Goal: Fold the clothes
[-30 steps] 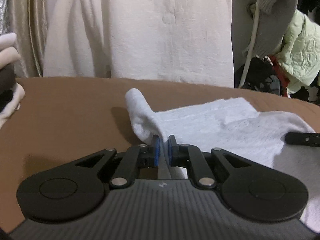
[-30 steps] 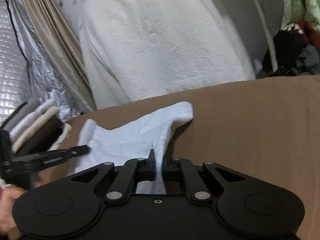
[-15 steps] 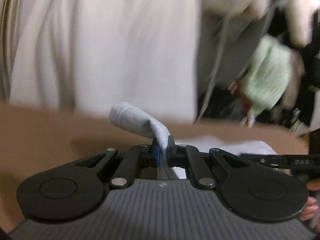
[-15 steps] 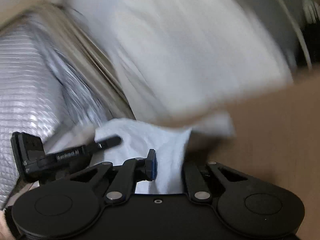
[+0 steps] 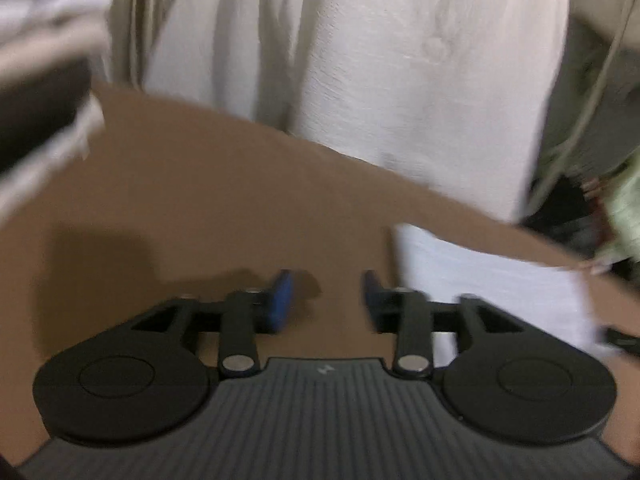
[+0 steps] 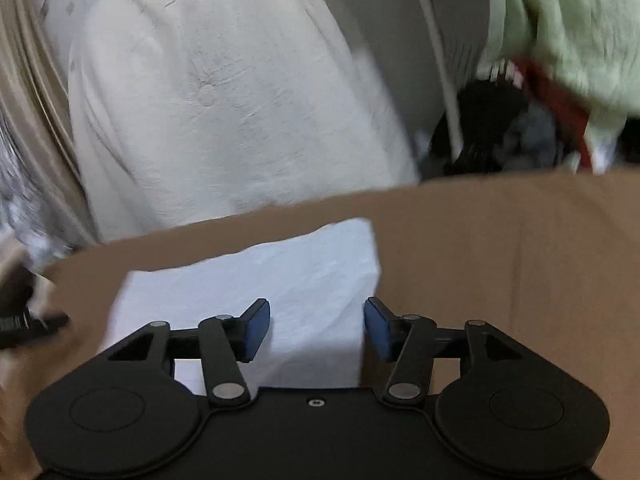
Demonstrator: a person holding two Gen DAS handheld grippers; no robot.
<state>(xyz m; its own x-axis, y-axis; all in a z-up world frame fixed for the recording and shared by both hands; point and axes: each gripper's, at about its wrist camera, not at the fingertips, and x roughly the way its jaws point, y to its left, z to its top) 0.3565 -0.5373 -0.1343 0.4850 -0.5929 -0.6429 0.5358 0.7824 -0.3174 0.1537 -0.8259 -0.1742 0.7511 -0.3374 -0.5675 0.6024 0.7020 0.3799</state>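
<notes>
Cloth [image 6: 280,276] — white, folded into a flat rectangle — lies on the brown table [image 6: 500,248] as the right gripper [image 6: 316,326] angles down over it, jaws opening, while the left gripper [image 5: 326,298] opens beside it over bare tabletop — both empty.

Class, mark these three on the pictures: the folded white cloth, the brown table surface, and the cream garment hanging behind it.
folded white cloth [image 6: 288,280]: right wrist view, middle of its top face.
brown table surface [image 6: 500,248]: right wrist view, bare patch right of the cloth.
cream garment [image 6: 224,112]: right wrist view, centre of its front, near the button.
</notes>
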